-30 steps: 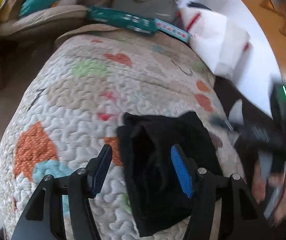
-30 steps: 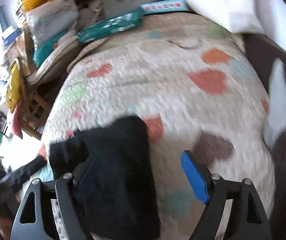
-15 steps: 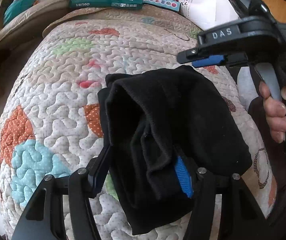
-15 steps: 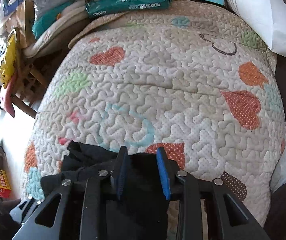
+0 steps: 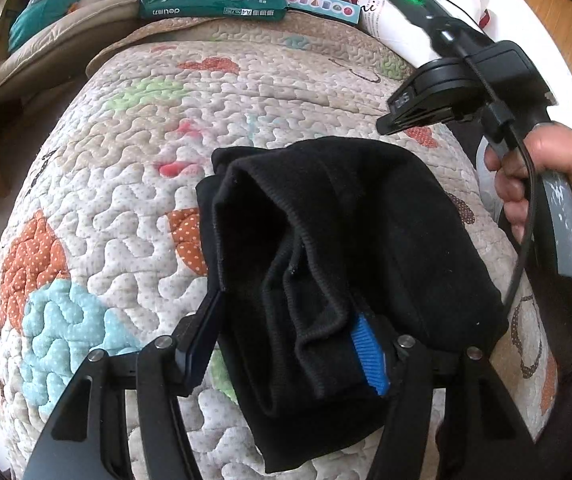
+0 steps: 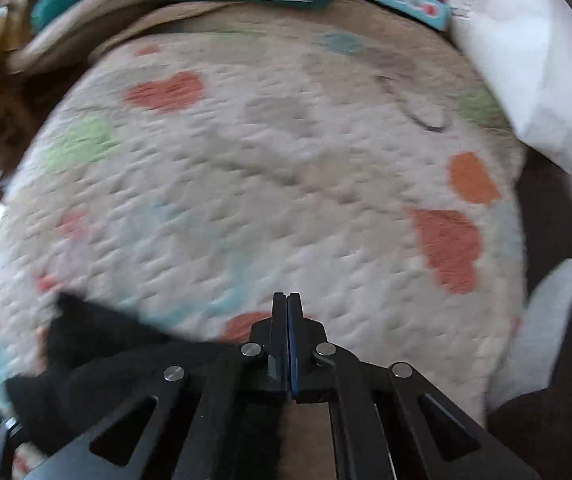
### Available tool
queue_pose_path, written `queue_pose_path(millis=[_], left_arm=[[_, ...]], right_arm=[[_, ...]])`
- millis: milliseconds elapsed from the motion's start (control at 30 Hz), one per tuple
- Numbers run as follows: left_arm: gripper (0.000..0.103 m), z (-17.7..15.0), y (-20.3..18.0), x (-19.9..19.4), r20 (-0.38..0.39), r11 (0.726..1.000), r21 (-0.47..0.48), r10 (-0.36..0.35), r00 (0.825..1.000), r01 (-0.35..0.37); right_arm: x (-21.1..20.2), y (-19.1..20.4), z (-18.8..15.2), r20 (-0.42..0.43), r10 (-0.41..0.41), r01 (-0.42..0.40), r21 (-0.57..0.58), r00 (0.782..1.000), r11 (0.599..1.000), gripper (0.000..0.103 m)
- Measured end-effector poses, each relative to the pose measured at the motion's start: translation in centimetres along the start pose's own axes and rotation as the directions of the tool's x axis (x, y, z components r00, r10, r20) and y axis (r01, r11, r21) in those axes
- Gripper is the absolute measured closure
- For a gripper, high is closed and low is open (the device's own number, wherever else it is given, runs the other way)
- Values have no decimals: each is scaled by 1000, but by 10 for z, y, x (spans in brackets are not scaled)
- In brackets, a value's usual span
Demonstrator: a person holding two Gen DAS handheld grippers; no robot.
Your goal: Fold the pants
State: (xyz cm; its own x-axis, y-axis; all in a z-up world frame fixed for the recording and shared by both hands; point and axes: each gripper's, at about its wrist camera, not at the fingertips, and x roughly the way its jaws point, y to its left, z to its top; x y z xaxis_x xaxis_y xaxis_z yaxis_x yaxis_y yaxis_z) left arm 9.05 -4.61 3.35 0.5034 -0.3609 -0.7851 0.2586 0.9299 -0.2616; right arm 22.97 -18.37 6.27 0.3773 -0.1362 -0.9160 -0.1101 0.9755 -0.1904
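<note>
Quilt [image 5: 134,128] bare left of and beyond pants [image 5: 349,240]; green packet [image 5: 214,7] lines far edge.

— What's different on your right?
— My right gripper [image 6: 287,316] has just closed; its 2 fingers meet with nothing between them, above the pants [image 5: 345,272].
— And your left?
— My left gripper [image 5: 286,344] came down around the pants' folded edge.

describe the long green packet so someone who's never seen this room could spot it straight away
Start at the quilt with coloured hearts that covers most of the view, and go to its far edge. The green packet lies flat along that edge. It is dark green with white print, unlike the shorter light blue strip with coloured shapes at its right end.
</note>
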Motion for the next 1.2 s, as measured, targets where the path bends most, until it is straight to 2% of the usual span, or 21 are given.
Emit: queue_pose_path(millis=[33, 167, 200, 267, 300, 333, 400, 533, 600, 767, 900, 1200], left_arm=[[41, 0, 0, 0, 0, 1000, 2, 1, 1000, -1], [41, 2, 0, -2, -5, 1000, -3, 0, 1000, 0], [41, 3, 0, -4, -6, 1000, -5, -2, 1000, 2], [41, 5, -1, -10, 1, 1000, -6, 1, 1000, -1], [41, 6, -2, -12, 5, 1000, -2, 8, 1000, -8], [41, 7, -4, -14, 13, 1000, 6, 18, 1000, -19], [41, 9, -8, -20, 31, 998, 29, 48, 998, -48], [41, 13, -13, -30, 61, 995, 54, 82, 995, -85], [39, 15, -11, -34, 69, 995, 45, 80, 994, -84], [38, 18, -5, -35, 66, 996, 20, 81, 995, -82], [38, 19, 0, -36, 54, 998, -6, 62, 997, -62], [38, 19, -1, -33, 44, 997, 4, 72, 996, -72]], right_arm=[[1, -6, 1, 0, 4, -4, 17, 1000, 1000, 102], [-21, -34, -13, 62, 133, -138, 97, 989, 986, 99], [-27, -38, -20, 75, 148, -155, 106, 986, 982, 93], [-40, -49, -42, 100, 189, -202, 134, 977, 970, 55], [-45, -53, -54, 113, 215, -231, 149, 970, 962, 22], [-49, -57, -64, 133, 232, -252, 157, 964, 955, 16], [-56, -62, -85, 156, 252, -277, 168, 955, 946, 17], [-48, -61, -118, 122, 323, -341, 181, 939, 923, 17], [-42, -60, -127, 115, 337, -354, 188, 934, 916, 17], [-27, -67, -131, 125, 413, -432, 285, 902, 856, 17], [-27, -66, -132, 131, 414, -434, 288, 901, 854, 17], [-27, -66, -133, 138, 419, -441, 296, 898, 848, 17]])
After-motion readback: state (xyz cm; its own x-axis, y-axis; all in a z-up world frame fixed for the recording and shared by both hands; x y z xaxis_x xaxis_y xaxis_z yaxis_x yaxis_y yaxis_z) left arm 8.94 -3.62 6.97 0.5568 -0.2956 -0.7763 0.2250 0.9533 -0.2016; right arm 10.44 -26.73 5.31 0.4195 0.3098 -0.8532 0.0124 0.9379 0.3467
